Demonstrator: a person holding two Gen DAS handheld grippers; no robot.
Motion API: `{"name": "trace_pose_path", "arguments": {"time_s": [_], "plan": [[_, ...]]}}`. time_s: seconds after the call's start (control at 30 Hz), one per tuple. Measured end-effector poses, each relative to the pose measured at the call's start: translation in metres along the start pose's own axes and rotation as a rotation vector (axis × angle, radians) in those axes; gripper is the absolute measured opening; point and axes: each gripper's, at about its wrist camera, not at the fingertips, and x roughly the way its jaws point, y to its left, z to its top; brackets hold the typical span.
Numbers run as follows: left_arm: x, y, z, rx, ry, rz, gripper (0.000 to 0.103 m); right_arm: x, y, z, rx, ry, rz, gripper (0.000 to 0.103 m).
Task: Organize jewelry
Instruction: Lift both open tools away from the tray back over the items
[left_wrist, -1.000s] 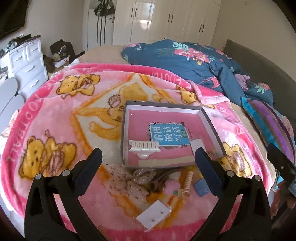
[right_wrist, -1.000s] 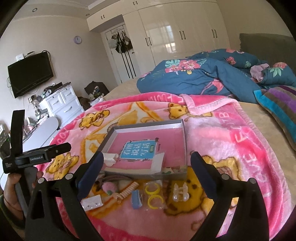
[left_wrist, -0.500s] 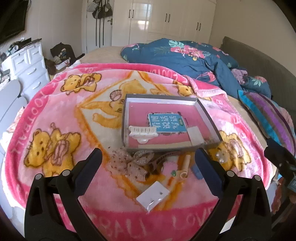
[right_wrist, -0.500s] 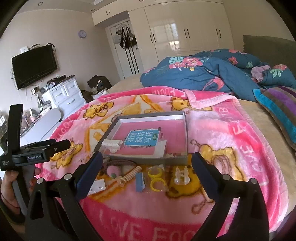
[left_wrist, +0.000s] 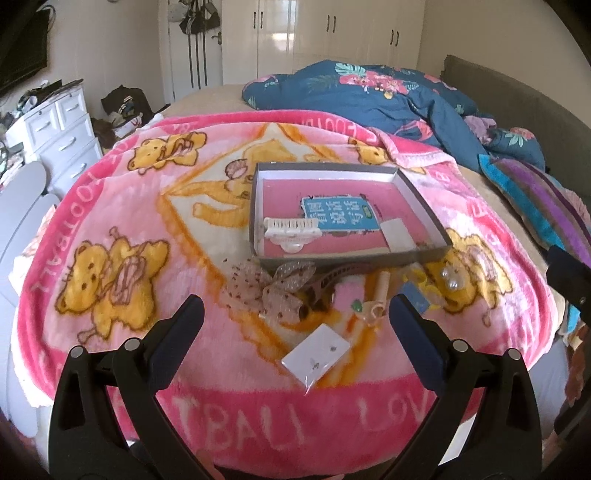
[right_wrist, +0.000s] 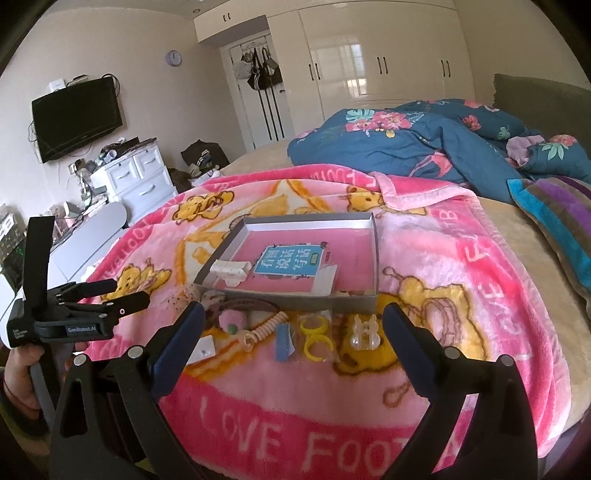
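A grey shallow box (left_wrist: 424, 206) (right_wrist: 373, 254) with a pink floor lies on the pink bear blanket; inside are a white hair claw (left_wrist: 291, 227) (right_wrist: 231, 269), a blue card and a white card. In front of it lie a dotted bow clip (left_wrist: 273, 291), a white earring card (left_wrist: 316, 356) (right_wrist: 205, 347), a spiral hair tie (left_wrist: 380, 295) (right_wrist: 264, 326), yellow rings (right_wrist: 314, 334), a clear claw clip (right_wrist: 364, 332) and pearl earrings (left_wrist: 451, 278). My left gripper (left_wrist: 295, 314) is open and empty above the blanket's near edge. My right gripper (right_wrist: 291, 325) is open and empty, short of the items.
A blue floral duvet (left_wrist: 369, 92) is bunched at the back of the bed, a striped pillow (left_wrist: 543, 206) at the right. A white dresser (right_wrist: 136, 177) stands at the left. My left gripper also shows at the left of the right wrist view (right_wrist: 74, 306).
Both grippers have drawn back from the box toward the blanket's near edge, so the box and the items look smaller and farther. Both stay open and empty.
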Motion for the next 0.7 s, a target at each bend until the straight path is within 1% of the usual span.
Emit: {"name": "trace_pose_path", "arguments": {"time_s": [0.33, 0.7], "plan": [[0.006, 0.000, -0.018, 0.025, 0.034, 0.018, 0.094, 0.003, 0.003, -0.018, -0.021, 0.052, 0.013, 0.096], [0.013, -0.002, -0.034, 0.050, 0.065, 0.021, 0.094, 0.011, 0.006, -0.036, -0.032, 0.110, 0.029, 0.096]]}}
